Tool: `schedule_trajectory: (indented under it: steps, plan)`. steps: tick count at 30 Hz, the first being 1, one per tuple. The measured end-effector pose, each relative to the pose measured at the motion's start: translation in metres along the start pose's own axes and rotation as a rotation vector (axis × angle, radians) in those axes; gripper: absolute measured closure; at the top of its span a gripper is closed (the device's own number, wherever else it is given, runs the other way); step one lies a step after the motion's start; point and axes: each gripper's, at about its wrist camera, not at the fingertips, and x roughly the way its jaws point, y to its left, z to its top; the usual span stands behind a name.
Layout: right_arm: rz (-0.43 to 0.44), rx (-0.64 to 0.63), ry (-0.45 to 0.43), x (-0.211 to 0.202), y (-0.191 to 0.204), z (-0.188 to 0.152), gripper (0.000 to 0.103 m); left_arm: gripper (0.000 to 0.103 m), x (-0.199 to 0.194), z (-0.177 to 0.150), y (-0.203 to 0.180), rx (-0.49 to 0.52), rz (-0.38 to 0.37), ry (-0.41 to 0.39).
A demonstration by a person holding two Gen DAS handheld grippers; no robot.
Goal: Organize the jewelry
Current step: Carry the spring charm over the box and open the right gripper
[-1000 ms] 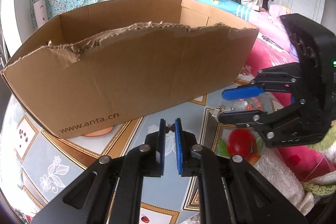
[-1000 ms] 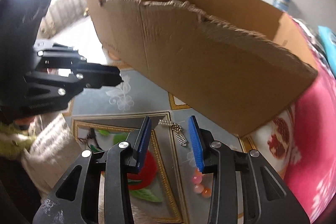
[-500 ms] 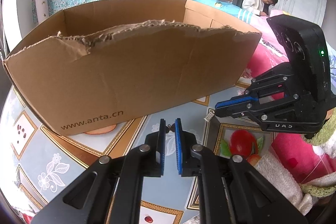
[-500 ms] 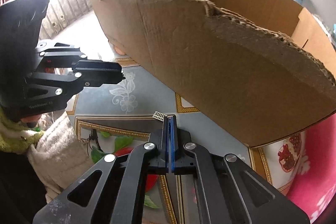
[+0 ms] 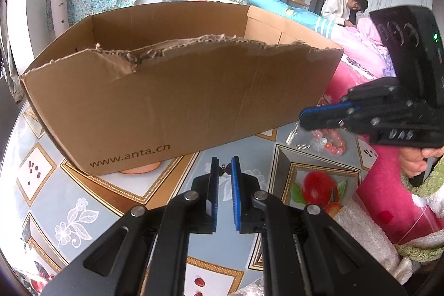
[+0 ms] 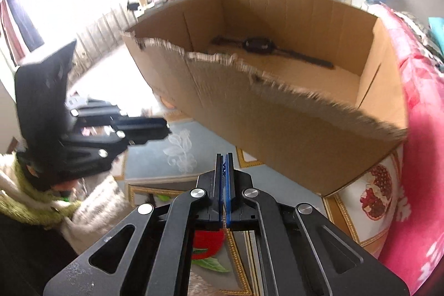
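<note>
Brown cardboard box (image 5: pixel 177 101) w/ dark "www.anta.cn" print; tablecloth (image 5: pixel 83 201) grey-blue, gold borders, red fruit pics; pink-orange bead bracelet (image 5: pixel 330 142); pink blanket (image 6: pixel 424 157).

Right gripper (image 6: pixel 224 157) up front, blue pads pressed flat together, nothing visibly caught between. Beyond it, torn-edged cardboard box (image 6: pixel 277 124) with a dark watch (image 6: pixel 258 45), or something like it, inside. Left gripper (image 6: pixel 163 129) hovering at left, blurred.

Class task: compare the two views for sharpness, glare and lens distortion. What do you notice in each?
Left wrist view: sharp, evenly lit, with the cardboard box bowed by the fisheye lens. Right wrist view: motion-blurred along the box's torn edge, the upper left washed out by glare, dark vignette at the corners.
</note>
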Motion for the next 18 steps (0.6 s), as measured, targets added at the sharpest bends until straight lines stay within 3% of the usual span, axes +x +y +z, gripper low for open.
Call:
schedule_trajectory:
  steps: [10,18]
  plan:
    - [0.002,0.063,-0.105,-0.042,-0.002,0.007,0.103,0.095,-0.017,0.004,-0.004,0.011,-0.008,-0.04]
    - [-0.013,0.022,-0.202,-0.073,0.013,0.022,0.103,0.095,-0.064,0.023,-0.018,0.053,-0.047,-0.15]
